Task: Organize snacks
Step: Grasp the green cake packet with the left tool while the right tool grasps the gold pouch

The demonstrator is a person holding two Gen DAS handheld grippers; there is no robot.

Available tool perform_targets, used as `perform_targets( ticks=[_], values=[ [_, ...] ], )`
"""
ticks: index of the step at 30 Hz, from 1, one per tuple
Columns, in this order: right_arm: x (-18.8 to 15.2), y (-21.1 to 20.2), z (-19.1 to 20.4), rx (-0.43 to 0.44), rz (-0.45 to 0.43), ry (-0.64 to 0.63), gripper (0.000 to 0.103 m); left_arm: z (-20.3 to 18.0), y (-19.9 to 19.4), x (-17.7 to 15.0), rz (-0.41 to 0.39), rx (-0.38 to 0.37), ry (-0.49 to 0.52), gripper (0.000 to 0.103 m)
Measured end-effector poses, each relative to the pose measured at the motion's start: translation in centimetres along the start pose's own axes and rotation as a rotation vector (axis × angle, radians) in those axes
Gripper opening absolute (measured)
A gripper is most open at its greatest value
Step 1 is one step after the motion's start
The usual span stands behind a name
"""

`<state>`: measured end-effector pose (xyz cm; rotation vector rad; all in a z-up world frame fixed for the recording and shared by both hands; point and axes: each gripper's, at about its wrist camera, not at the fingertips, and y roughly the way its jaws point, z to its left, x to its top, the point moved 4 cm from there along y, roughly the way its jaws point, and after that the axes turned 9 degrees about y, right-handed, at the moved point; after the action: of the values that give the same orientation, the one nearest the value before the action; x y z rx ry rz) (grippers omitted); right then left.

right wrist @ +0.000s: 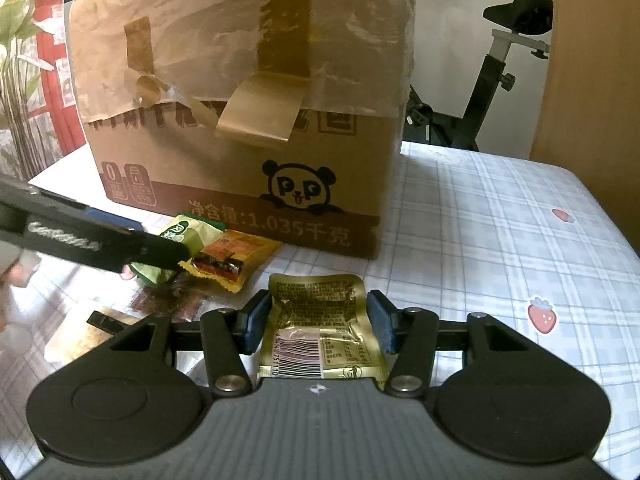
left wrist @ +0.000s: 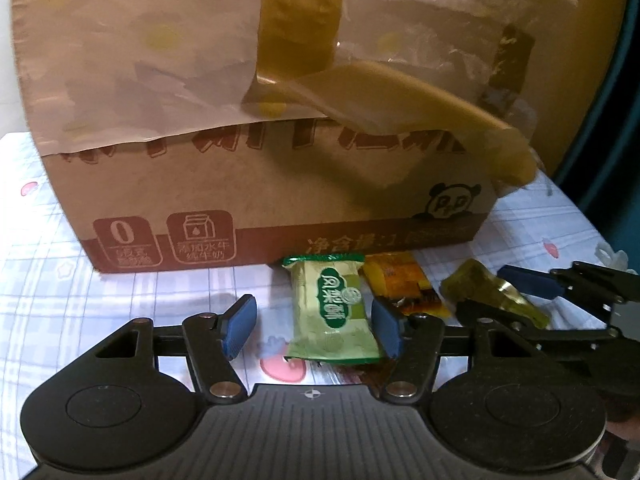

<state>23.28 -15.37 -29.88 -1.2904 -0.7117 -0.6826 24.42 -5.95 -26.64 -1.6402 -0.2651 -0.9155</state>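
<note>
A green snack packet (left wrist: 332, 308) lies on the checked tablecloth in front of a cardboard box (left wrist: 260, 184). My left gripper (left wrist: 314, 326) is open around it: the left pad stands clear, while the right pad is at the packet's edge. An orange packet (left wrist: 404, 284) lies just right of the green one. Further right, my right gripper (left wrist: 516, 298) holds a gold packet (left wrist: 488, 292). In the right wrist view my right gripper (right wrist: 318, 320) is shut on that gold packet (right wrist: 320, 316), which bows between the pads. The left gripper's finger (right wrist: 120, 246) crosses over the green packet (right wrist: 188, 234) and the orange packet (right wrist: 236, 256).
The panda-printed box (right wrist: 240, 168) is draped with thin plastic and loose brown tape. A dark brown wrapper (right wrist: 172, 300) lies near the packets. The strawberry tablecloth (right wrist: 500, 240) stretches to the right. An exercise bike (right wrist: 500, 60) stands behind the table, with a plant (right wrist: 16, 60) at the left.
</note>
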Motion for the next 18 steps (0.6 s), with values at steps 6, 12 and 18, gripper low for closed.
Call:
perform_targets(
  ticks=[6, 12, 18],
  values=[
    [0.1, 0.0, 0.0, 0.002, 0.001, -0.003, 0.055, -0.5, 0.7, 0.4, -0.014, 0.014, 0.039, 0.041],
    [0.1, -0.1, 0.1, 0.009, 0.001, 0.0, 0.055, -0.2, -0.4, -0.6, -0.016, 0.017, 0.017, 0.04],
    [0.1, -0.2, 0.2, 0.011, 0.0, 0.001, 0.055, 0.5, -2.0, -1.5, -0.038, 0.042, -0.008, 0.04]
  ],
)
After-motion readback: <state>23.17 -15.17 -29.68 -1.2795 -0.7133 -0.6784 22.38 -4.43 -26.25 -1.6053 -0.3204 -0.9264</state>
